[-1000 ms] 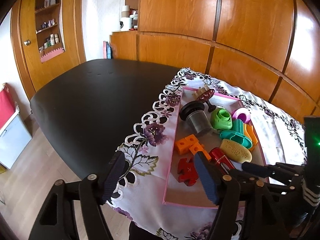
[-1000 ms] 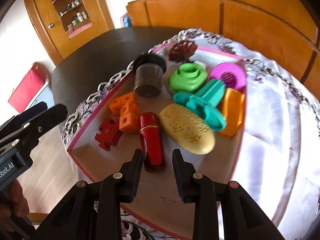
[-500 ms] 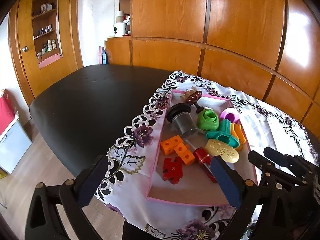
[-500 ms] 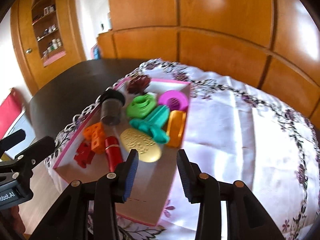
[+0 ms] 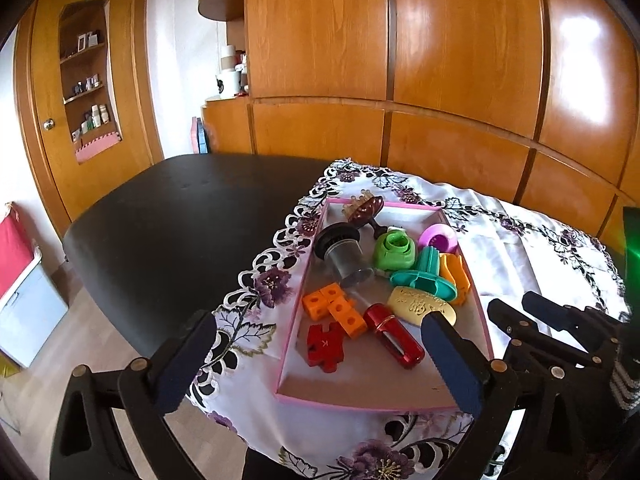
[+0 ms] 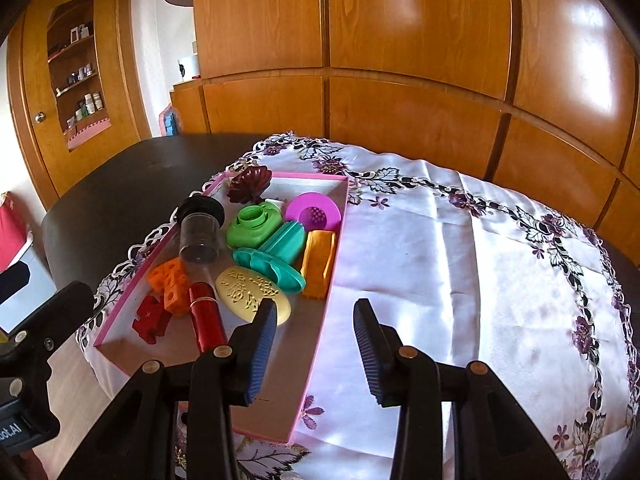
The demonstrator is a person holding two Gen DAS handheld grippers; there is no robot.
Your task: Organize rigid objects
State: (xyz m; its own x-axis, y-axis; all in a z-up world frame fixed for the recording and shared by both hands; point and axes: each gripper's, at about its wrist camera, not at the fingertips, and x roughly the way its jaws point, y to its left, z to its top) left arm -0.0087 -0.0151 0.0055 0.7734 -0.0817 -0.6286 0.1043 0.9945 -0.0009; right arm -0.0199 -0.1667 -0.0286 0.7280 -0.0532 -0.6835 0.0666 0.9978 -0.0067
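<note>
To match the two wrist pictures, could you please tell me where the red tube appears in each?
Left wrist: the red tube lies low in the pink tray, right of centre, near the left gripper's right finger.
Right wrist: the tube lies lower left, just left of the right gripper.
Shared landmark: the yellow oval beside it.

A tray [image 5: 486, 332] sits on the tablecloth [image 6: 460, 280] near the table's [image 5: 180, 216] corner. Inside, the blocks [image 5: 336, 308] lie left of the lipstick [image 5: 394, 334]; the cup [image 5: 346, 256] lies on its side behind them.
</note>
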